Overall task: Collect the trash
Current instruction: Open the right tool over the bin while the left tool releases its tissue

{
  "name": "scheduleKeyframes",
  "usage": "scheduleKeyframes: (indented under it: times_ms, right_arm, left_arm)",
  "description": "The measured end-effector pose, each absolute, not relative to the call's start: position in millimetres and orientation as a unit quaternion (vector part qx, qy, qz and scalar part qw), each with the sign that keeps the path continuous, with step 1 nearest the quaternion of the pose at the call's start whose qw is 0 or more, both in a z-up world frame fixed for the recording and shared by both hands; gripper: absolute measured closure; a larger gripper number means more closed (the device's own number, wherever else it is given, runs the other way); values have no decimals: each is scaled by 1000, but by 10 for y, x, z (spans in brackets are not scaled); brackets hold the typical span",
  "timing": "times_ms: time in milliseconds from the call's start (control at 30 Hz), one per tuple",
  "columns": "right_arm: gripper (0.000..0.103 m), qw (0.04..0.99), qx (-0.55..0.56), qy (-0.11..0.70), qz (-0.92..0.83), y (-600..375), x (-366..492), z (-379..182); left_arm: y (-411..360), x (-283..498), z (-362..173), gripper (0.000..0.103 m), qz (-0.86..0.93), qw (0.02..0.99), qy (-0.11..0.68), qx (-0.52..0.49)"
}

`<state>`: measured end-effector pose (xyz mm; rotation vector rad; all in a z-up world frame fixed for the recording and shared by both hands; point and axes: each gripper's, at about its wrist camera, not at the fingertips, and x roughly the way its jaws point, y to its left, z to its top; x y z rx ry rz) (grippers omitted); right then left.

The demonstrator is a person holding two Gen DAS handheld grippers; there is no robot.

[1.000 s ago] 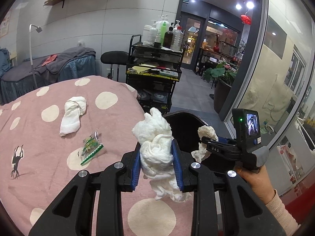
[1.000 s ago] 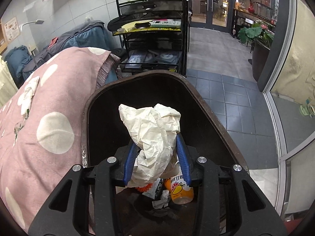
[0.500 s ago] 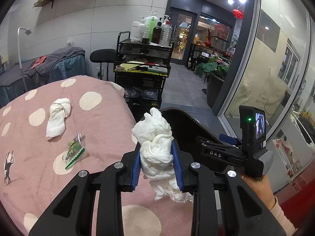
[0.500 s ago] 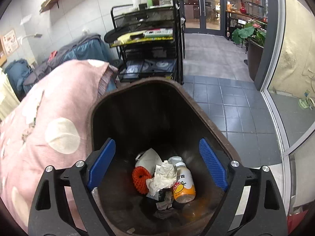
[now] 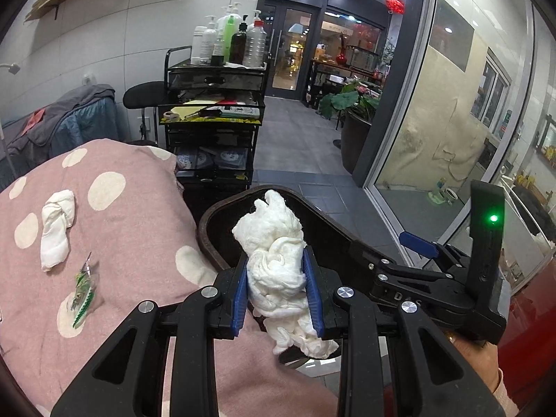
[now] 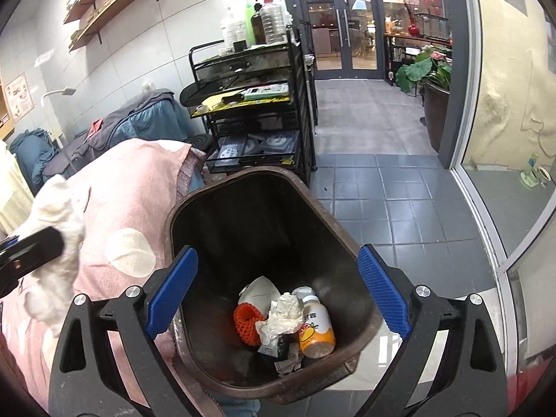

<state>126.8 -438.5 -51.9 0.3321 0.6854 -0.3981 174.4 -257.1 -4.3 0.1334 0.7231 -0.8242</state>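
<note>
My left gripper (image 5: 276, 267) is shut on a white tissue wad (image 5: 271, 229), held over the pink dotted blanket (image 5: 121, 243) at the near rim of the dark brown trash bin (image 5: 208, 215). My right gripper (image 6: 278, 253) hangs above the bin (image 6: 243, 177); its jaws are opening wide and nothing is between them. A crumpled paper (image 6: 281, 316) lies inside the bin on an orange foam net (image 6: 246, 319) and a juice bottle (image 6: 314, 326). On the blanket lie another white wad (image 5: 57, 229) and a green wrapper (image 5: 81, 292). The held tissue (image 6: 52, 229) also shows at the right wrist view's left edge.
A black trolley (image 5: 212, 132) loaded with bottles stands just behind the bin. A glass wall (image 5: 434, 121) runs along the right, with a potted plant (image 5: 351, 111) at its far end. Grey tiled floor (image 6: 399, 201) lies beyond the bin.
My right gripper opened and the crumpled paper dropped into the bin; the gripper then rose a little. My left gripper carried the tissue wad rightward to the bin's rim.
</note>
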Motion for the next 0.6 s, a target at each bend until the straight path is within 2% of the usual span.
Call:
scheduleKeyframes:
  times_ms: [600]
  right_arm:
    - [11, 898, 197, 317, -234, -4696, 909, -509]
  left_arm:
    - [-3178, 1984, -391, 75, -398, 817, 405, 101]
